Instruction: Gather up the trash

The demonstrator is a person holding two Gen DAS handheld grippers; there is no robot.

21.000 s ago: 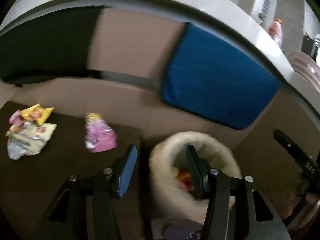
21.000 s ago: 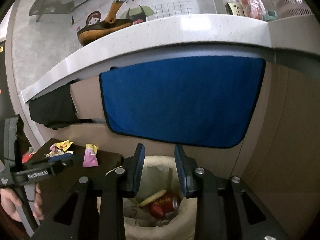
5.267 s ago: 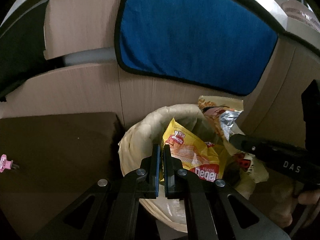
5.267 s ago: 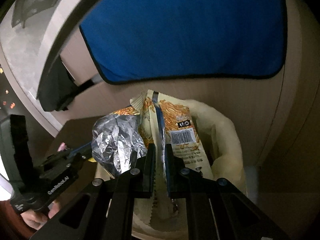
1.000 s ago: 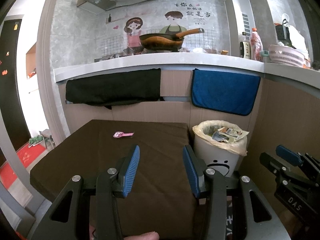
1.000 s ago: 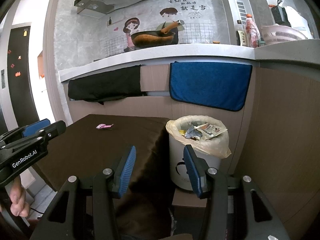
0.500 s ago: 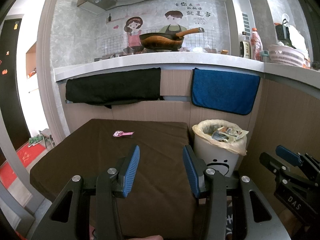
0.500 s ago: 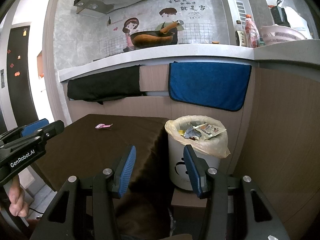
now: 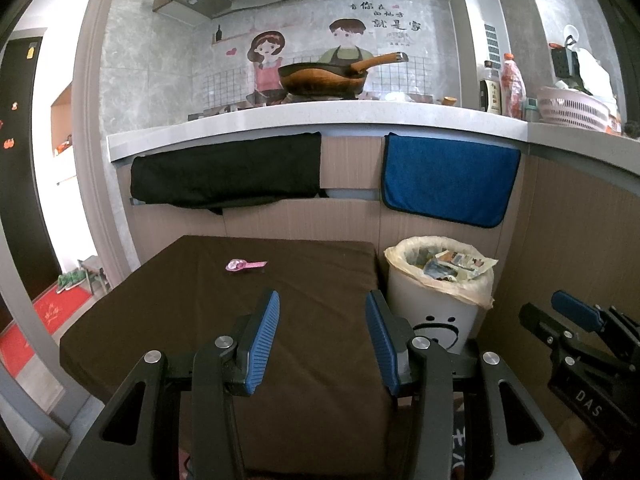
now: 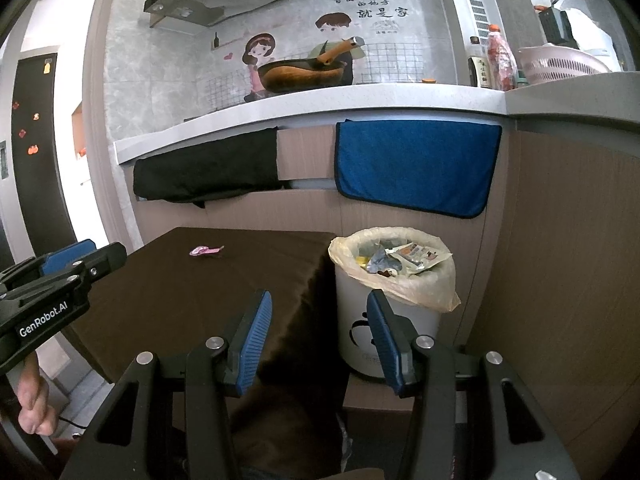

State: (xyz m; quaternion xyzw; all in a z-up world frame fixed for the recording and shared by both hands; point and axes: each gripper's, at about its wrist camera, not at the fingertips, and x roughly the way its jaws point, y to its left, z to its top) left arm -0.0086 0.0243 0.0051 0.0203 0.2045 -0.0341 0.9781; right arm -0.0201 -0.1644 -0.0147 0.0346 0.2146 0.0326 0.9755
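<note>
Both tongs are held back from the dark brown worktop [image 9: 320,280], aimed slightly downward. The left tongs [image 9: 322,340] stand with their blue pads apart and nothing between them. The right tongs [image 10: 318,340] likewise stand wide apart and empty. A white waste bin [image 10: 384,320] with a pale plastic liner stands on the floor just beside the worktop's right edge, against the wood-panelled wall. It is filled to the rim with crumpled snack wrappers [image 10: 404,260] and a piece of silver foil. One item of trash remains out: a small pink wrapper [image 9: 245,265] lying flat on the far part of the worktop, left of centre, well apart from the bin and from both tongs. Above the worktop a black cloth [image 9: 228,172] and a blue towel [image 9: 448,184] hang side by side from the edge of a pale kitchen counter [image 9: 320,116]. On that counter sit a wok [image 9: 324,78], two bottles and a pink basket. A hand [image 10: 34,404] grips the handle of the left tongs at the lower left of the right wrist view.
</note>
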